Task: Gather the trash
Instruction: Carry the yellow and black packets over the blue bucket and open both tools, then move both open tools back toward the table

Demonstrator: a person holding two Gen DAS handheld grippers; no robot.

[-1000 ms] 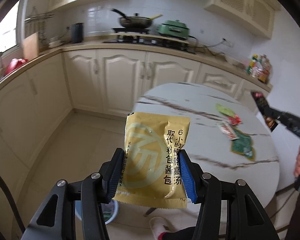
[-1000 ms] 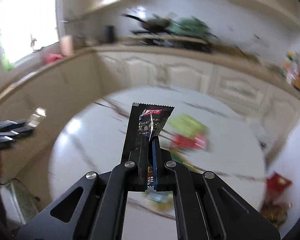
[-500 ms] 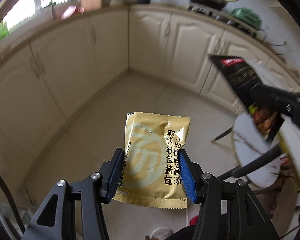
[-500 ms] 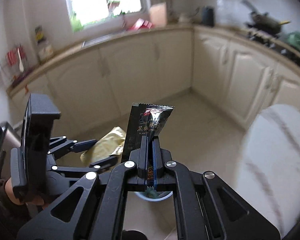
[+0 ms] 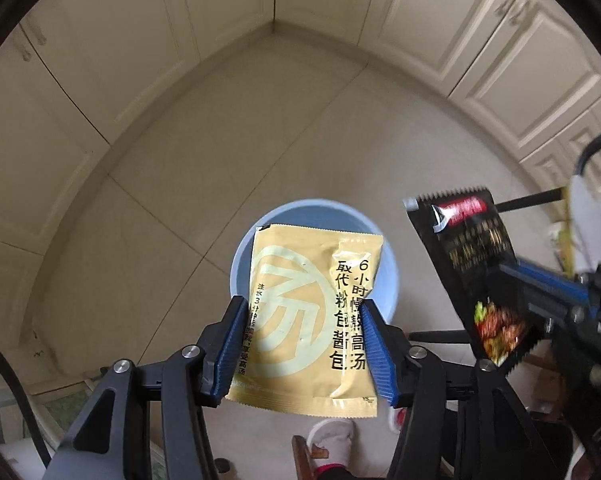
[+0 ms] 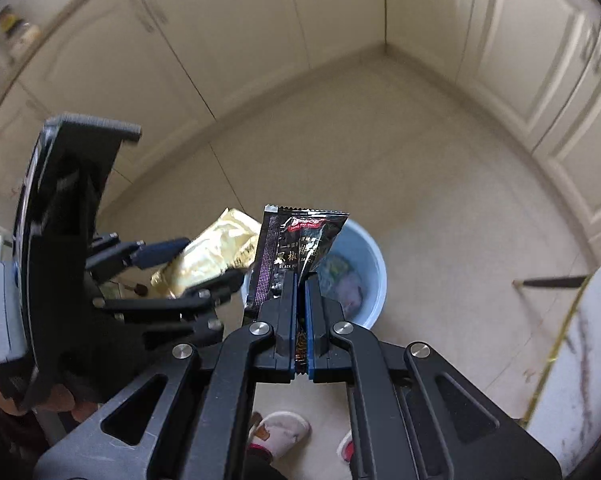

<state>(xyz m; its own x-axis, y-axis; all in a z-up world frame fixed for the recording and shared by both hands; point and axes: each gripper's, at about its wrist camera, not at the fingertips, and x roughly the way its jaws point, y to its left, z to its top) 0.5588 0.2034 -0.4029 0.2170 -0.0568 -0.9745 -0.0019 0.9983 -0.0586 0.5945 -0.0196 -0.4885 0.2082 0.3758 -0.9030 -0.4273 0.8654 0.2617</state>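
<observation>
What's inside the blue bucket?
In the right wrist view, the bucket holds some crumpled trash, green and pale pink. The black packet and the right claw cover its near side, so the rest stays hidden.

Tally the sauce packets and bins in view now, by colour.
Yellow packet: 1
Black packet: 1
Blue bin: 1
Total: 3

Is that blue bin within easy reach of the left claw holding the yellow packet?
Probably yes. The left claw holds the yellow packet right above the blue bin, with only open air between them.
</observation>
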